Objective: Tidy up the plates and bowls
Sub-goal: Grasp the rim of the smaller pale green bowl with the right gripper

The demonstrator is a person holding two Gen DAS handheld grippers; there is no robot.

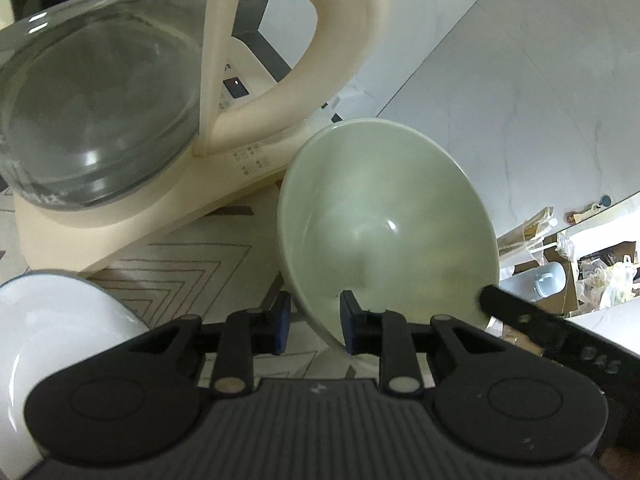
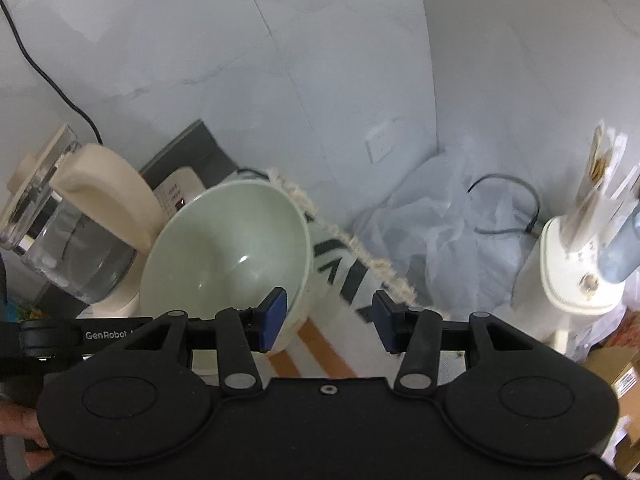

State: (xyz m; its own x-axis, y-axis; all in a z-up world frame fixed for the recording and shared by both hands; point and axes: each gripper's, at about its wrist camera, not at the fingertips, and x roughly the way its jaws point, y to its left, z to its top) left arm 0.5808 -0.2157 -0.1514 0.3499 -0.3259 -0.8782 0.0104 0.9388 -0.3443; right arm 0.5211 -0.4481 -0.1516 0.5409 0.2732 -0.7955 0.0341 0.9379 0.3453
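Note:
My left gripper is shut on the rim of a pale green bowl, one pad inside and one outside, holding it tilted above the patterned cloth. The same bowl shows in the right wrist view, tilted next to the kettle. My right gripper is open and empty, its left fingertip close beside the bowl's rim, and I cannot tell whether it touches. A white bowl sits at the lower left in the left wrist view.
A glass kettle with a cream handle stands on its cream base right behind the bowl, also seen in the right wrist view. A fringed patterned cloth covers the table. A plastic bag and a white appliance lie to the right.

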